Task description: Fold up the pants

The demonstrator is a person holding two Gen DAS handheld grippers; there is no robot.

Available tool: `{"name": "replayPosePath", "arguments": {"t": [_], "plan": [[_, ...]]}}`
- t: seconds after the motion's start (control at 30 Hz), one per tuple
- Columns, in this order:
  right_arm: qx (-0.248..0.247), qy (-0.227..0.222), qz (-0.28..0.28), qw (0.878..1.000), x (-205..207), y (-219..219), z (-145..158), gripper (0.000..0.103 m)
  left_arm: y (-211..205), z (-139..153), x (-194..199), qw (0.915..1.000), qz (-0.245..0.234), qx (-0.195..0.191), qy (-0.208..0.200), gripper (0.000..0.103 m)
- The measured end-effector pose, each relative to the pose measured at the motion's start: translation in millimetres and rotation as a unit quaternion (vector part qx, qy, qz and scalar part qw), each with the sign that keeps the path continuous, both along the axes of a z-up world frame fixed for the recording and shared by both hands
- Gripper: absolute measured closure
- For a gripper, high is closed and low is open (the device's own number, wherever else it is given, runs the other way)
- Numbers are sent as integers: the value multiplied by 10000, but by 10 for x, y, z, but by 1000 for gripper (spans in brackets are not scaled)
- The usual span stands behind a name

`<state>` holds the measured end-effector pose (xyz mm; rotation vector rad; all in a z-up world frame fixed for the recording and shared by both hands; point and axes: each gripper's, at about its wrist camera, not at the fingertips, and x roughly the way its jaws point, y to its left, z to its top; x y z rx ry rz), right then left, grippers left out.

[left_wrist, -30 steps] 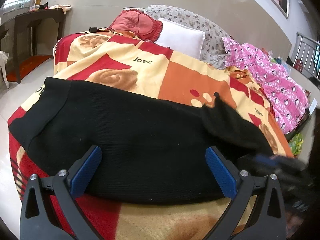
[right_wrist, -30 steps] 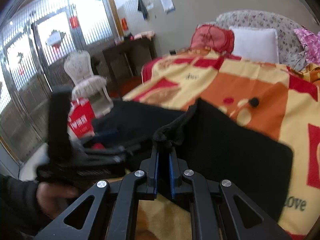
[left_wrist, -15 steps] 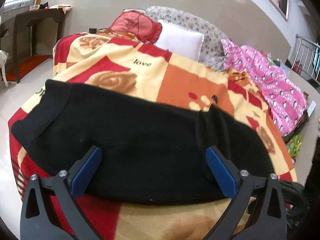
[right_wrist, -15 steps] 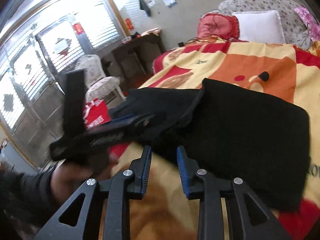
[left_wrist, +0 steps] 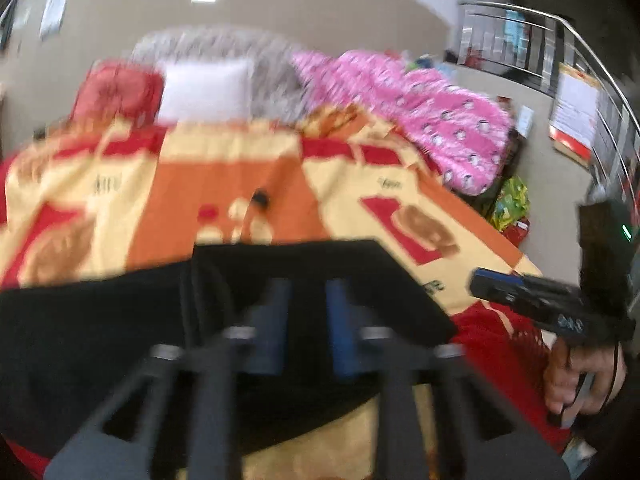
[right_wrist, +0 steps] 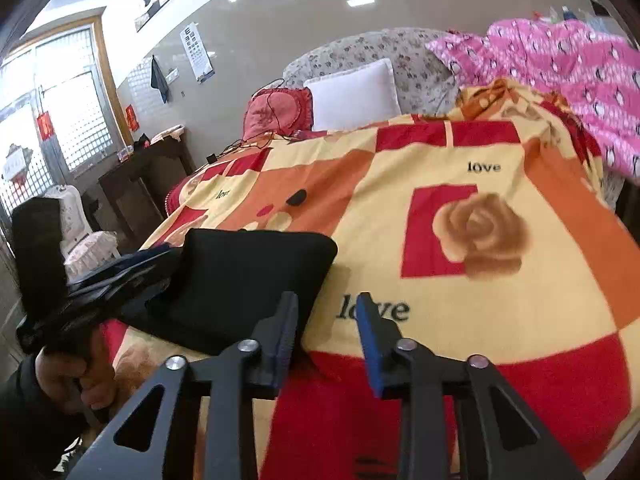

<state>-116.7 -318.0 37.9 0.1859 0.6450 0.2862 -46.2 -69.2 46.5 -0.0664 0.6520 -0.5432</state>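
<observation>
Bed blanket (right_wrist: 460,184): red, orange and cream patchwork with rose prints and the word "love"; covers the whole bed; landmark for all below

Pink patterned quilt (right_wrist: 568,68): heaped along the blanket's far right edge

Black pants (right_wrist: 248,276): knit, folded into a flat block with one layer lying over another, on the blanket's near left corner; in the left wrist view (left_wrist: 280,304) they spread across the blanket's near edge

White pillow (right_wrist: 354,98): at the head of the blanket, against a floral headboard

Red cushion (right_wrist: 280,110): just left of the white pillow, a dark cable trailing across it

Left gripper (left_wrist: 306,332): blurred; blue pads narrowly parted, above the pants, nothing seen between them; contact with the cloth cannot be told

Right gripper (right_wrist: 326,340): jaws partly open, empty; over the blanket's near edge, just right of the pants, left pad close to their fold

Small black object (right_wrist: 297,197): alone mid-blanket, beyond the pants
</observation>
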Motion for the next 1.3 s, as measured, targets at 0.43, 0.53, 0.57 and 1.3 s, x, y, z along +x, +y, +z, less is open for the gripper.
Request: {"name": "replayPosePath", "arguments": {"t": [0.43, 0.53, 0.57, 1.3], "plan": [[-553, 446, 917, 9932, 156, 527, -110, 95, 217, -273, -82, 9945, 627, 66, 831, 102], [-769, 617, 1010, 9900, 211, 558, -233, 98, 197, -278, -118, 9951, 628, 195, 740, 102], [-819, 658, 1074, 9887, 213, 560, -237, 98, 179, -280, -137, 9952, 641, 280, 678, 102], [-1330, 391, 769, 9874, 913, 705, -268, 97, 44, -245, 489, 9889, 1206, 362, 789, 102]]}}
